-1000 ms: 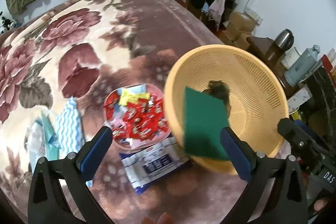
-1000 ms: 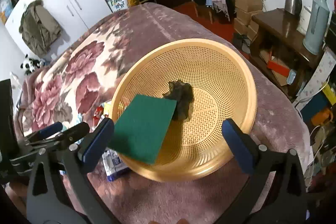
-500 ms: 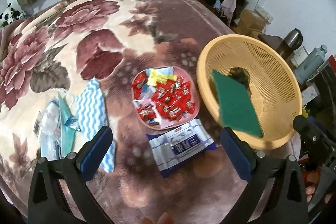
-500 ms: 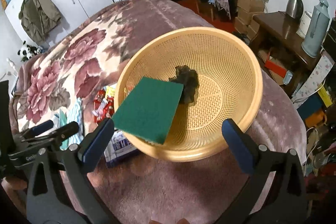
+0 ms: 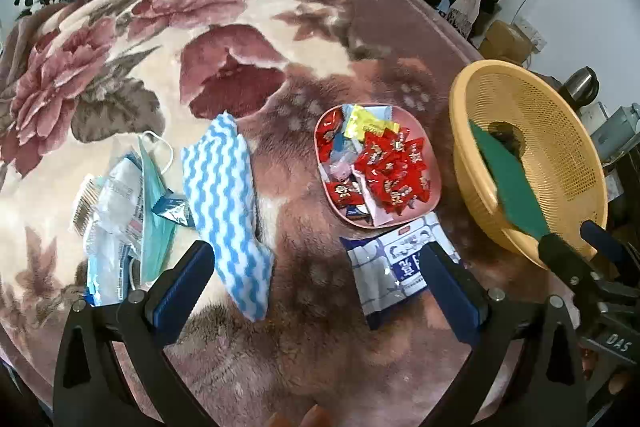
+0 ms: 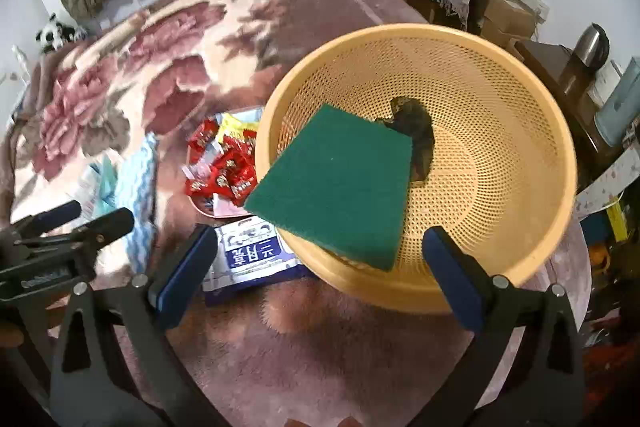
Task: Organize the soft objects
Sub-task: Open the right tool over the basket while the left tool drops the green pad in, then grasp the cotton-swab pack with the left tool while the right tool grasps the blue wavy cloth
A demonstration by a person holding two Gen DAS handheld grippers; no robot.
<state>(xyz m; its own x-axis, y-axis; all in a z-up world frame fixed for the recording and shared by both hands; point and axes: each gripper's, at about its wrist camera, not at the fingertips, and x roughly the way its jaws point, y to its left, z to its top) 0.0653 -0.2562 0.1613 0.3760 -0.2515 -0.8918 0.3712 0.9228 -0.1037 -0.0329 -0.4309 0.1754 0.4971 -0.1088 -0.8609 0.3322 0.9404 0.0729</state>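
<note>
Left gripper [image 5: 318, 277]: jaws spread wide, nothing between the blue pads, held above the flowered blanket [image 5: 224, 27] near its front edge. The blue-and-white wavy cloth [image 5: 226, 203] lies flat on the blanket; its near end sits just inside the left finger. The blue-and-white packet [image 5: 394, 263] lies by the right finger, which covers part of it. A pink plate of red sweets [image 5: 376, 171] rests just beyond the packet. A pile of face masks and wrappers [image 5: 120, 199] lies left of the wavy cloth, touching it.

Right gripper [image 6: 320, 267]: jaws spread wide. The green scouring pad [image 6: 336, 183] appears tilted over the near-left rim of the yellow basket [image 6: 500, 155], between and beyond the pads. No pad contact is visible in the right wrist view. In the left wrist view the pad's lower end seems to meet one right-gripper fingertip [image 5: 554, 245]; whether it rests there or only on the rim cannot be confirmed. A dark crumpled cloth [image 6: 414, 131] lies inside the basket, partly under the pad's far corner. The basket stands at the blanket's right edge, beside the plate and packet.
</note>
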